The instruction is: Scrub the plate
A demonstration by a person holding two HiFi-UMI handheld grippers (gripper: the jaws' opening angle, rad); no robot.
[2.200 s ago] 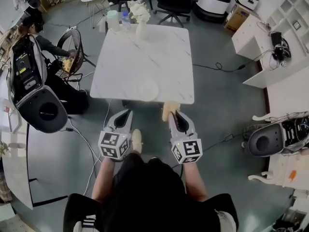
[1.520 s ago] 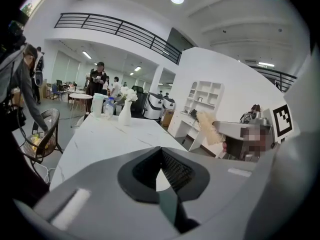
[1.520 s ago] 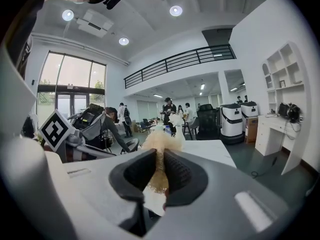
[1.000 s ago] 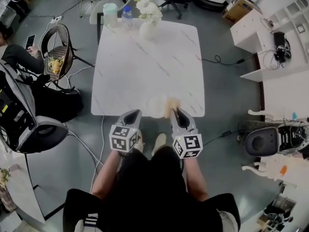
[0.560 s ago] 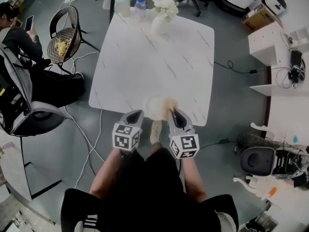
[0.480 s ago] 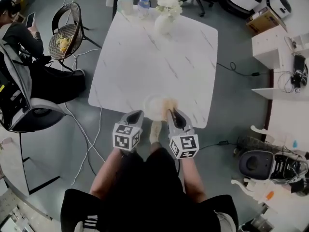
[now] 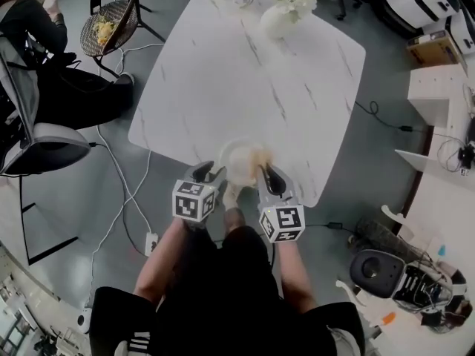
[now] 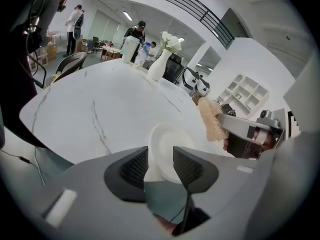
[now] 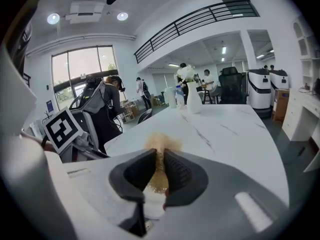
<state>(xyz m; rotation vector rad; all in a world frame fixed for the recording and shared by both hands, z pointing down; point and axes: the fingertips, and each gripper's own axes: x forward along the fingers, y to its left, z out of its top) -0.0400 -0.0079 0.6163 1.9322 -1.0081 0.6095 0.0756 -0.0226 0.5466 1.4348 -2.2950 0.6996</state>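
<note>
White marble table [image 7: 297, 73]: left hand-held gripper [image 7: 206, 173] opening around plate [image 7: 236, 160] edge, right hand-held gripper [image 7: 268, 176] clamping scrubber [image 7: 260, 156].

Head view overhead, gripper views low, close, head and left sharing plate [image 7: 239, 159]

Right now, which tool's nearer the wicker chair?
Left. Left tool, jaws opening astride the plate rim, sits toward the wicker chair; right tool, gripping the scrubber, lies beyond the plate.
</note>
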